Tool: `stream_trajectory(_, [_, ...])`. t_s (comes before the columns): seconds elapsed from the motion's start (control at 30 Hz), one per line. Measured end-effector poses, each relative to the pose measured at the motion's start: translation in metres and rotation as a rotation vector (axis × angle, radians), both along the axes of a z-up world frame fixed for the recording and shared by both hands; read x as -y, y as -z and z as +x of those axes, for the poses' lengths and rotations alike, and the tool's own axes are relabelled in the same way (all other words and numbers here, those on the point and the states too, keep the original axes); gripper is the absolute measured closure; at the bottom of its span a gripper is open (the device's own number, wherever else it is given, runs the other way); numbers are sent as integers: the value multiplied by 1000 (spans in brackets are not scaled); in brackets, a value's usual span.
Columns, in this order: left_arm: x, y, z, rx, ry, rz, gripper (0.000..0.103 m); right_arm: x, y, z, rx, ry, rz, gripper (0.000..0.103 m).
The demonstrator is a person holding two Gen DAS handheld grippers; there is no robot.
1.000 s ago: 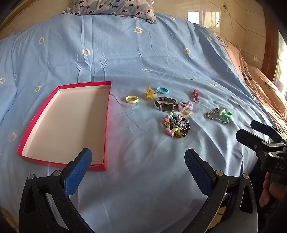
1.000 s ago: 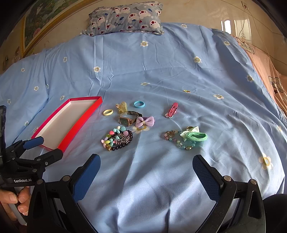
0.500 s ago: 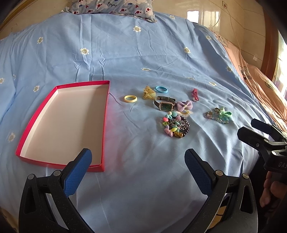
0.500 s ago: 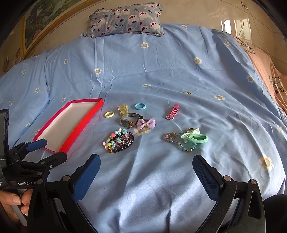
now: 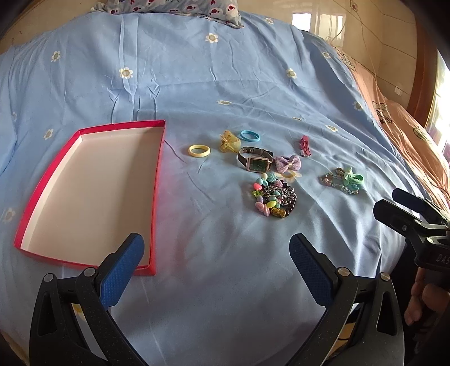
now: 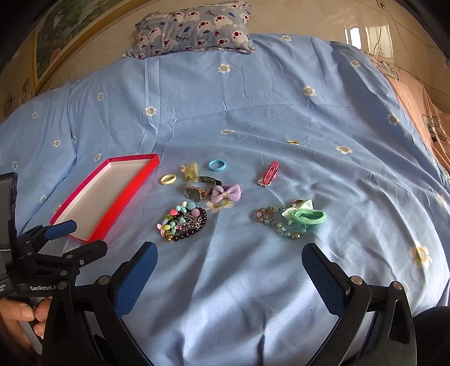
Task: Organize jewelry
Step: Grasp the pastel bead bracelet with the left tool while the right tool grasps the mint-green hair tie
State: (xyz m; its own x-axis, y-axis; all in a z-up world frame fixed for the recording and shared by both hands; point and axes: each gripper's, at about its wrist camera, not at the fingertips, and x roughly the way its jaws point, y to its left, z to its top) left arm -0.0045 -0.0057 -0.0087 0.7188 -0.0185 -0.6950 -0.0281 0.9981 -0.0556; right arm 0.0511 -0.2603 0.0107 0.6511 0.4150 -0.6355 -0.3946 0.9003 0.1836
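An empty red box (image 5: 157, 174) (image 6: 132, 184) lies on the blue bed at left. To its right lie a yellow ring (image 5: 199, 150), yellow claw clip (image 5: 228, 140), blue ring (image 5: 250, 136), watch (image 5: 257, 162) (image 6: 197, 191), purple bow (image 5: 288, 163) (image 6: 226, 192), pink hair clip (image 5: 305, 145) (image 6: 268, 173), beaded bracelets (image 5: 274, 200) (image 6: 182, 219) and a green hair tie on a bead bracelet (image 5: 344, 180) (image 6: 298, 216). My left gripper (image 5: 216, 261) is open and empty, near the box's front corner. My right gripper (image 6: 229, 270) is open and empty, short of the jewelry.
A patterned pillow (image 6: 194, 26) lies at the head of the bed. An orange blanket (image 5: 407, 132) covers the right side. A small gold ring (image 6: 292, 142) lies farther back on the sheet. Each gripper shows at the other's view edge (image 5: 413, 219) (image 6: 56, 247).
Both grippers have moved slightly forward and lower toward the bed; the jewelry and box sit a little nearer in both views. Nothing was touched.
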Motion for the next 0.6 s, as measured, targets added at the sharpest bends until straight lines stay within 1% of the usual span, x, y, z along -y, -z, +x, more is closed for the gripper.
stream_trajectory(0.1, [-4,1,9,-18,11,-20,0,4,2,5,-9,8,5,0])
stream_trajectory(0.27, [-5,0,24,-37,36,-39,4,8,4,12,-23,17,3,2])
stream_trajectory(0.33, [-5,0,32,-43,48,-40,9,9,5,16,-25,19,-1,2])
stream_trajectory(0.4, [-3,-1,39,-48,59,-33,12,11,5,19,-27,24,-2,3])
stream_trajectory(0.47, [-2,-1,45,-57,69,-39,14,13,5,23,-31,29,-1,5])
stream_trajectory(0.53, [-1,0,53,-67,82,-45,18,14,6,28,-39,35,-3,8])
stream_trajectory(0.6, [1,1,60,-80,94,-42,21,16,8,32,-48,38,-8,13])
